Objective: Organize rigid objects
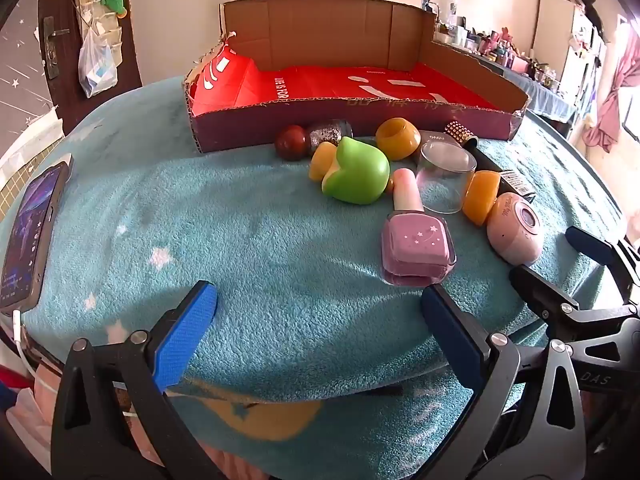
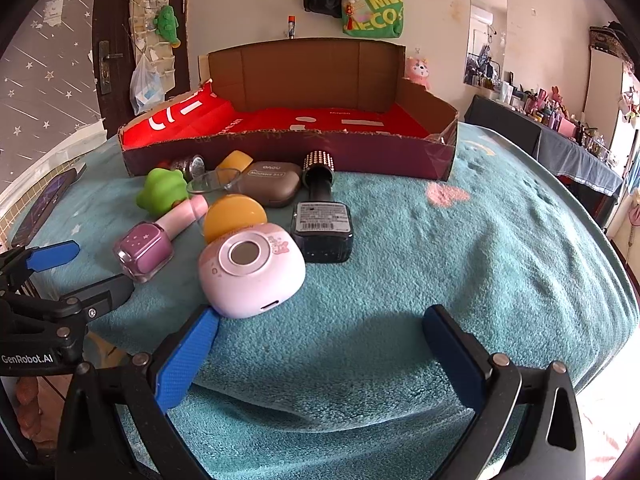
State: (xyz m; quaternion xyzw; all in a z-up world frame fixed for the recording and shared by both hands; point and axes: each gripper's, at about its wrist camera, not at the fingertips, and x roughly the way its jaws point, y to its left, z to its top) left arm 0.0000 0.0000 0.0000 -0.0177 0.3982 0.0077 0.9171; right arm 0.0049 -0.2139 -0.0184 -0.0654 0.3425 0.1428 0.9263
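Observation:
Several small objects lie in a cluster on the teal blanket before a cardboard tray (image 1: 352, 128) (image 2: 280, 152) lined in red. Among them are a green toy (image 1: 356, 176) (image 2: 162, 192), a pink nail polish bottle (image 1: 416, 240) (image 2: 146, 250), a pink round device (image 1: 516, 228) (image 2: 252, 276), a clear cup (image 1: 446, 176), yellow rings (image 1: 398, 138) and a dark bottle with a studded cap (image 2: 320, 216). My left gripper (image 1: 320, 320) (image 2: 80, 272) is open, just short of the pink bottle. My right gripper (image 2: 320, 340) (image 1: 560, 264) is open, its left finger beside the pink device. Neither holds anything.
A phone (image 1: 28, 236) lies at the blanket's left edge. A brown case (image 2: 272, 184), a red ball (image 1: 292, 142) and a glitter bottle (image 1: 328, 134) sit against the tray's front wall. Bare blanket spreads to the right of the cluster. A cluttered shelf stands far right.

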